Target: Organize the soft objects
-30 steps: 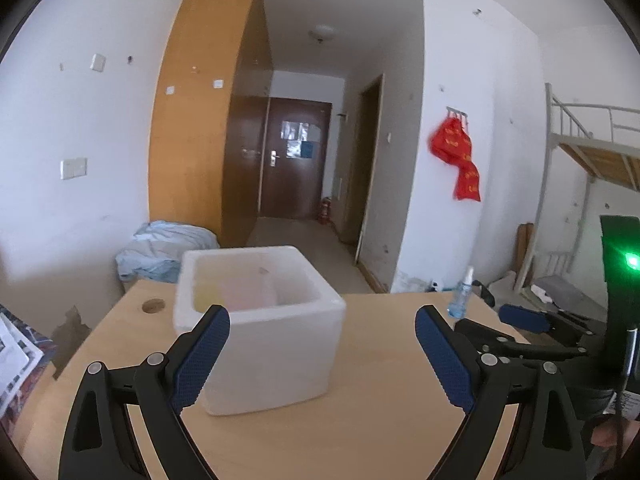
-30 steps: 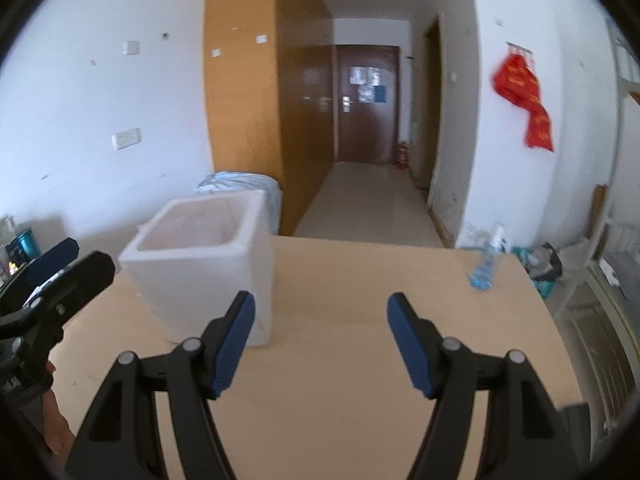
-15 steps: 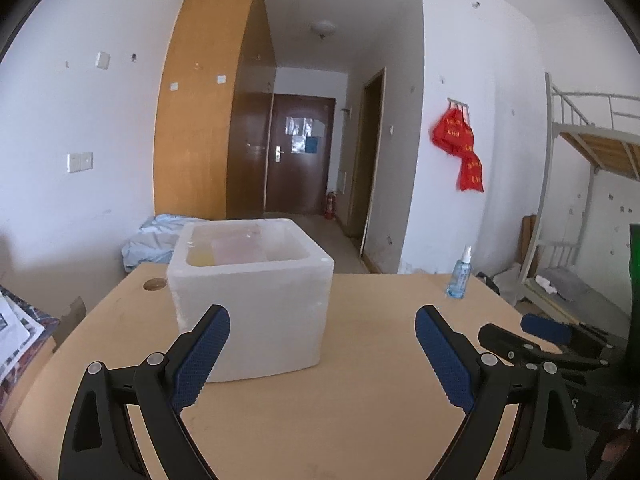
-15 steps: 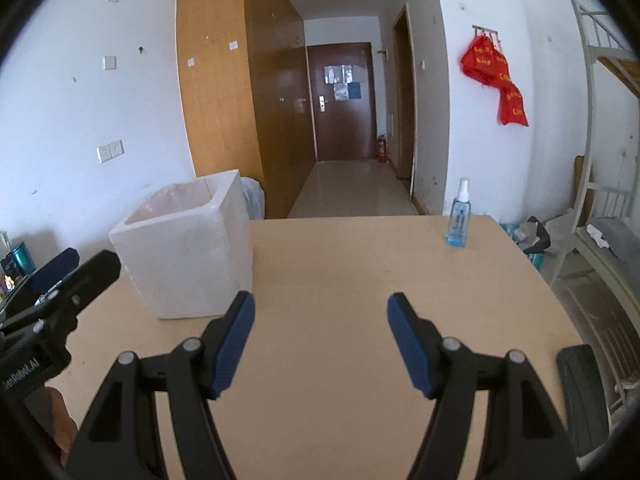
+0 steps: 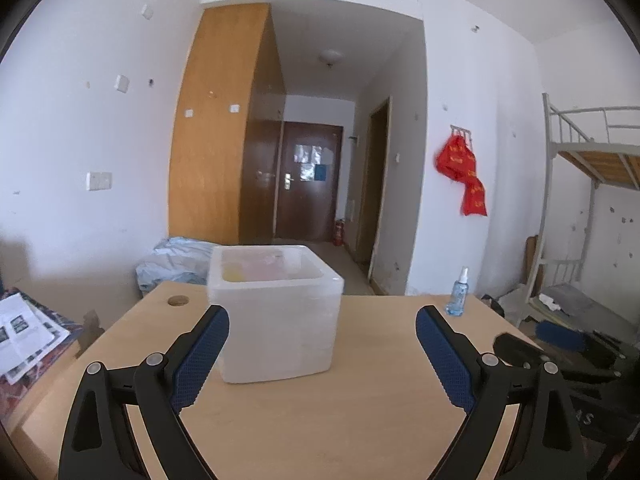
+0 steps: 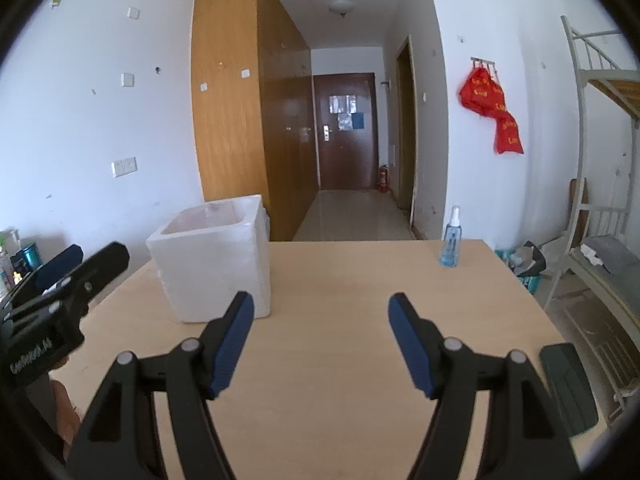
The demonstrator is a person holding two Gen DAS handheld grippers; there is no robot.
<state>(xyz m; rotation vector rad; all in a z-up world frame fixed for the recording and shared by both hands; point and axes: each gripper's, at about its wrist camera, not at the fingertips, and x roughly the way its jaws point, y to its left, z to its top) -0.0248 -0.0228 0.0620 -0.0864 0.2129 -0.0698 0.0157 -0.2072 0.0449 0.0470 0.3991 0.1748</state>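
White foam made up the open-topped box (image 5: pixel 276 312) that stood on the pale wooden table (image 5: pixel 360 420), and pale pink and yellow things, too blurred to name, showed just inside its rim in the left wrist view; these were probably the soft objects already put away. From the left gripper (image 5: pixel 322 354) the box lay dead ahead at twelve o'clock, near, its closest wall framed between the two blue-padded fingers, which stood wide apart with nothing between them. From the right gripper (image 6: pixel 320 338) the same box (image 6: pixel 212 260) sat off at about ten o'clock and farther away; its jaws were opening, and only bare tabletop (image 6: pixel 340 380) lay between its pads. The left gripper was therefore the nearer and better lined up with the box. The box looked roughly cubic, so no long axis stood out to guide a grasp. No loose soft item showed on the table in either view, so what remained to be sorted could not be told. A blue spray bottle (image 6: pixel 450 238) stood well apart at the table's far edge, at about one o'clock from the right gripper.
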